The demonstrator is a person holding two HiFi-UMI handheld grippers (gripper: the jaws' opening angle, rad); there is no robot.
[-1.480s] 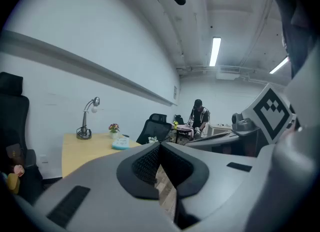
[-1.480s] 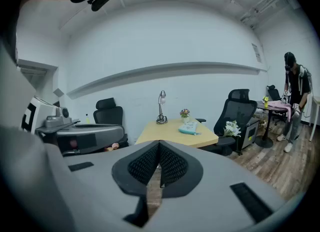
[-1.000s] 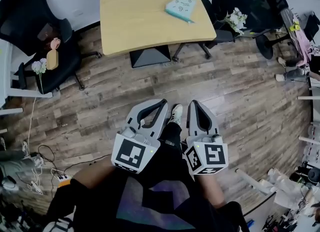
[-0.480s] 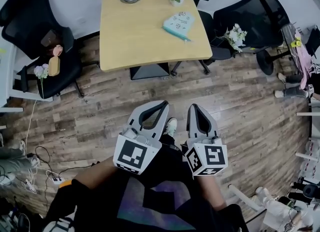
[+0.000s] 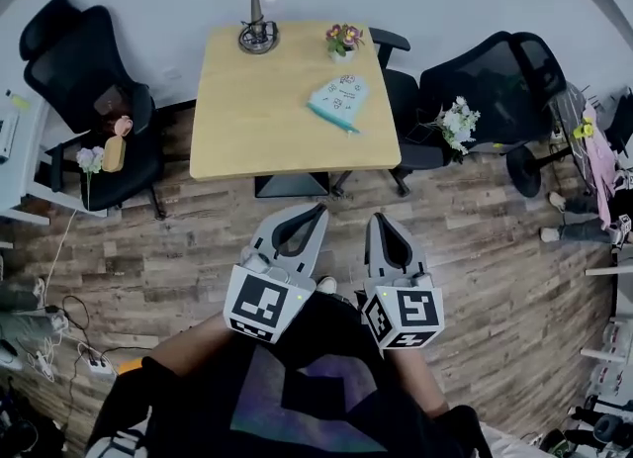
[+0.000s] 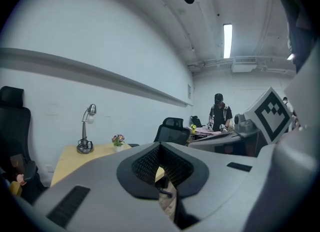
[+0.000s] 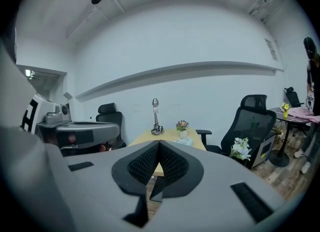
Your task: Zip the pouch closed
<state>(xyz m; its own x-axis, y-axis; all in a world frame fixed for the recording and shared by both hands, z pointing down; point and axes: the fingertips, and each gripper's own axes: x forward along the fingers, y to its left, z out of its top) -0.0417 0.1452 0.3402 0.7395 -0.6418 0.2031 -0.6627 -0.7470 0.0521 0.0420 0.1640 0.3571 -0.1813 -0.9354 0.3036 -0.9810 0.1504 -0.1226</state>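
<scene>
Head cam: on the person's head, pointing steeply down; left gripper [image 5: 318, 212] and right gripper [image 5: 380, 219] close below, desk [image 5: 287, 100] farther ahead. Gripper cams: each sits behind its own jaws, roughly level, facing the desk. All three share desk, lamp [image 5: 259, 11], flower pot [image 5: 342, 41].

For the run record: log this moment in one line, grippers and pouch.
left gripper: shut, empty | right gripper: shut, empty | pouch: on table, untouched | zipping: not begun
</scene>
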